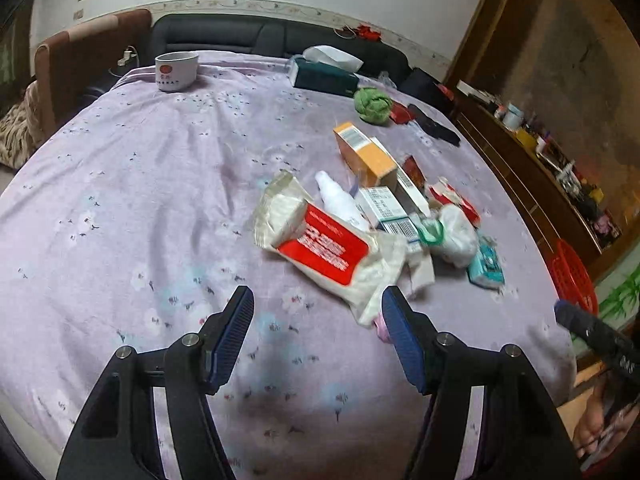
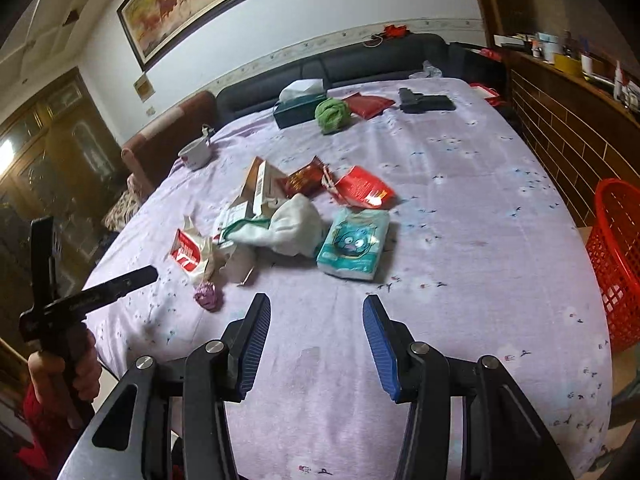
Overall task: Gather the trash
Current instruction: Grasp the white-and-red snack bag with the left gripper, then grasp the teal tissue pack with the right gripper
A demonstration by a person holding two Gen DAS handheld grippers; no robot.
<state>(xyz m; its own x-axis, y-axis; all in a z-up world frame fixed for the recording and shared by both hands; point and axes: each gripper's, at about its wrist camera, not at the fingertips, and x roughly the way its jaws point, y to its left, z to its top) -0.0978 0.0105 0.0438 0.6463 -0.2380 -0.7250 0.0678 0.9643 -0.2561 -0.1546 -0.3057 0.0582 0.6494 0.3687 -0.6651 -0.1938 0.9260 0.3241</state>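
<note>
Trash pile point(image 1: 372, 216) is lying mid-bench on the lilac floral cloth point(image 1: 140, 200): red-and-white wrapper point(image 1: 320, 248) nearest, white plastic bag point(image 2: 288, 224) and teal tissue pack point(image 2: 354, 244) beside it, orange box point(image 1: 368, 156) farther back, small purple wad point(image 2: 207, 296) at the near edge. Left hand-held gripper point(image 1: 318, 336) is angling downward just short of the wrapper, jaws released, nothing between them. Right hand-held gripper point(image 2: 316, 344) is tilting down over bare cloth near the tissue pack, jaws apart, empty. A hand point(image 2: 64, 376) is gripping the left handle. Red basket point(image 2: 618, 256) is standing off the right edge. White cup point(image 1: 176, 70) and green ball point(image 1: 372, 104) are sitting far back.
</note>
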